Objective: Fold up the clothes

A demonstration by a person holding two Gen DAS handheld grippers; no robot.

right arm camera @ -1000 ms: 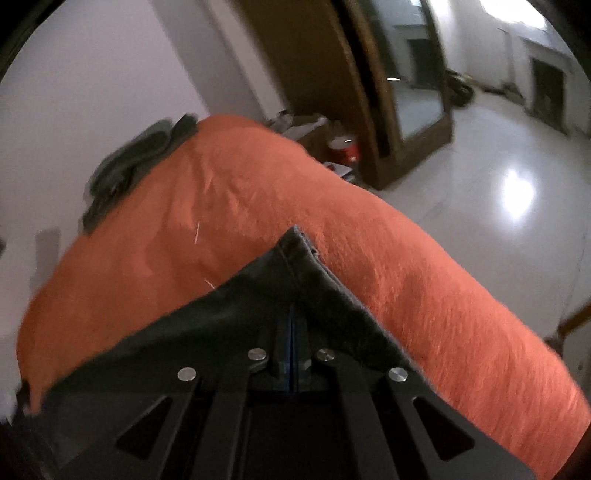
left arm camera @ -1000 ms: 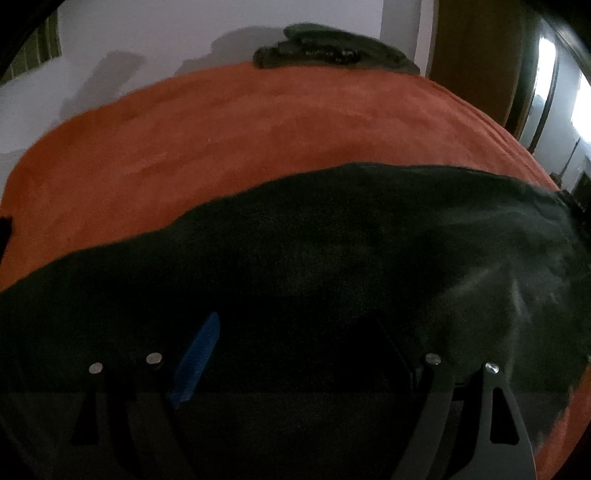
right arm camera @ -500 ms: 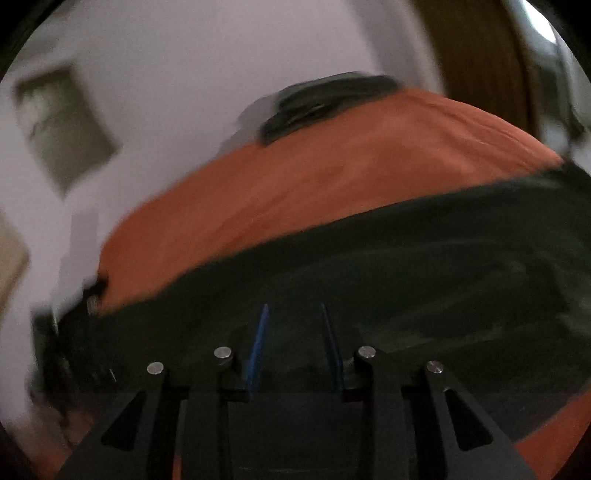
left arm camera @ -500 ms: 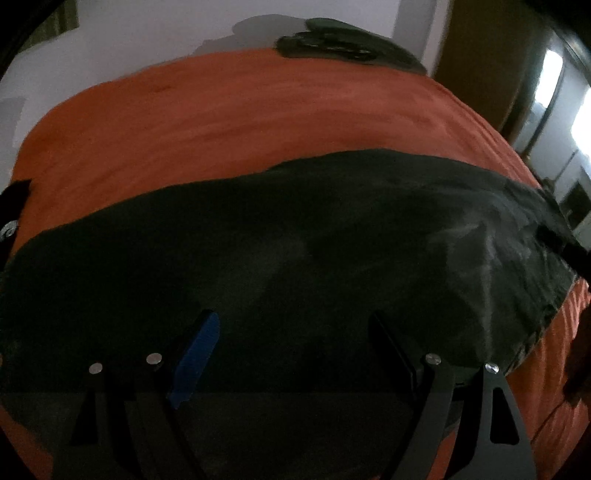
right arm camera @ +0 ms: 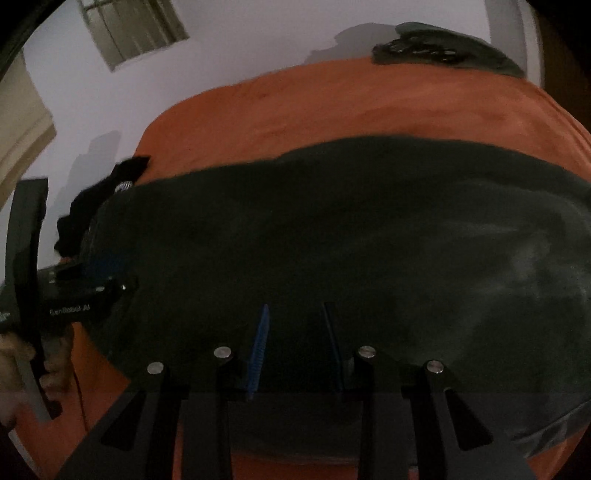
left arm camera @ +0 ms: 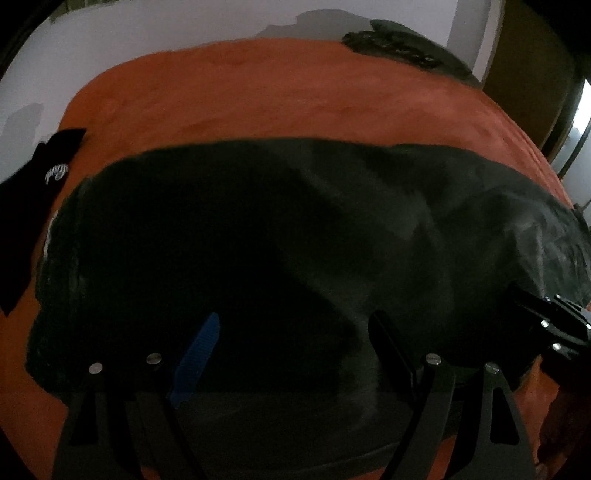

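Observation:
A large dark garment [left arm camera: 295,221] lies spread flat across the orange bed cover [left arm camera: 258,92]. My left gripper [left arm camera: 293,317] hovers over its near edge, jaws wide open with nothing between them. My right gripper [right arm camera: 295,306] hangs over the same garment [right arm camera: 351,229], jaws a little apart and empty, the cloth lying below them. The right gripper [left arm camera: 554,325] also shows at the left wrist view's right edge, beside the garment's right end. The left gripper [right arm camera: 85,295] appears at the right wrist view's left edge, held by a hand [right arm camera: 11,362].
A folded pile of dark green clothes [left arm camera: 399,48] sits at the bed's far edge by the white wall. A small black garment [left arm camera: 40,177] with a white print lies at the bed's left edge. A wooden wardrobe [left arm camera: 528,74] stands to the right, and a window [right arm camera: 133,29] is high on the wall.
My right gripper has let go of the garment's corner, opened a little, and swung round to face the far wall. My left gripper has slid left, so the garment's left end shows.

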